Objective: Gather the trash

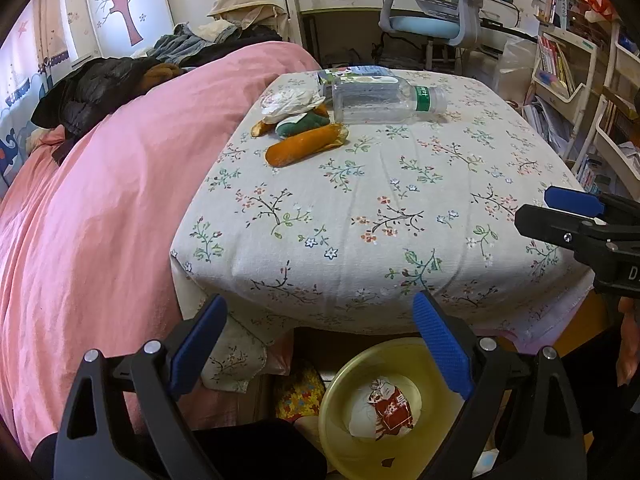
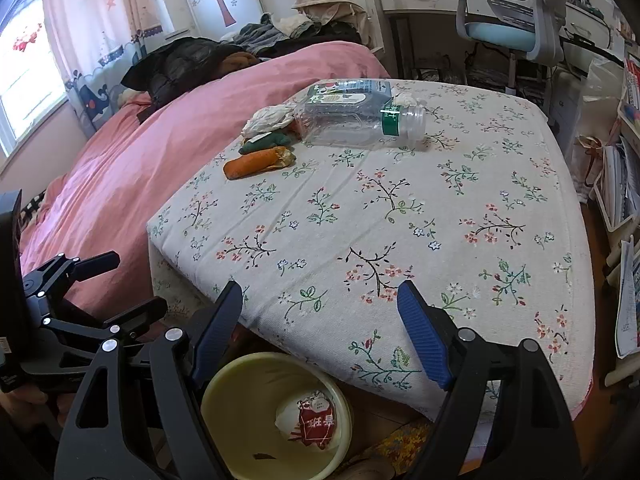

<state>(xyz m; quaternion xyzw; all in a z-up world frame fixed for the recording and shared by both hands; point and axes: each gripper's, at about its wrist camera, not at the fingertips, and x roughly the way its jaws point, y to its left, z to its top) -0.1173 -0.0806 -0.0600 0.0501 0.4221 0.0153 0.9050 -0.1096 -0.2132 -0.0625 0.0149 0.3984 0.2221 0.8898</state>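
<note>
On the far part of the floral-cloth table (image 1: 392,184) (image 2: 400,216) lies a pile of trash. It holds a clear plastic bottle (image 1: 384,100) (image 2: 360,124) on its side, an orange wrapper (image 1: 304,146) (image 2: 256,162), a green wrapper (image 1: 304,124) (image 2: 264,142), crumpled white paper (image 1: 288,102) (image 2: 268,118) and a flat green-and-white packet (image 1: 352,74) (image 2: 344,88). A yellow bin (image 1: 360,452) (image 2: 240,412) below the table's near edge holds a red-and-white wrapper (image 1: 390,408) (image 2: 316,424). My left gripper (image 1: 320,344) and right gripper (image 2: 320,332) both stand open and empty over the near edge.
A pink bed (image 1: 100,200) (image 2: 160,140) with piled clothes adjoins the table's left side. A blue desk chair (image 1: 432,20) (image 2: 516,20) and a desk stand behind. Shelves of books (image 1: 560,72) line the right. The right gripper's fingers (image 1: 576,204) show in the left wrist view.
</note>
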